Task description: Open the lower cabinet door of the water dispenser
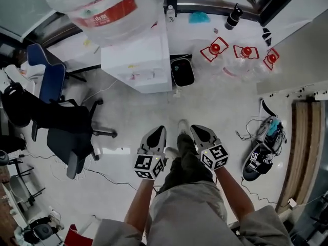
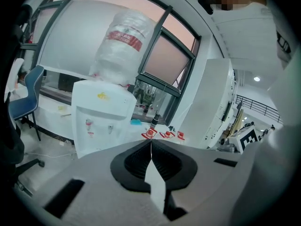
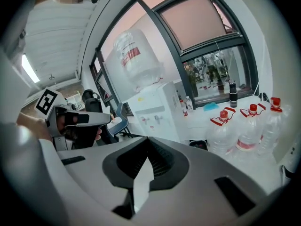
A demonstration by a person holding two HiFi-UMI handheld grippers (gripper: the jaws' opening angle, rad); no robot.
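Jaws closed, empty, on left gripper (image 1: 159, 129), right gripper (image 1: 197, 129); water dispenser (image 1: 137, 60) ahead, chair (image 1: 69, 136) left.

1 water dispenser (image 1: 138, 60) far left w/ 1 big bottle (image 1: 102, 4) on top; 3 red-capped jugs (image 1: 215, 50) (image 1: 246, 52) (image 1: 271, 58) far right; 1 black flask (image 1: 233, 17); 1 black bin (image 1: 182, 73); 2 chairs at left (blue chair (image 1: 51, 78), black chair (image 1: 66, 132)); 2 grippers near: left gripper (image 1: 160, 128), right gripper (image 1: 195, 127)

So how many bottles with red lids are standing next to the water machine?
3, in a row right of the water dispenser: the near bottle beside the black bin, the middle bottle, then the far bottle. More could be hidden.
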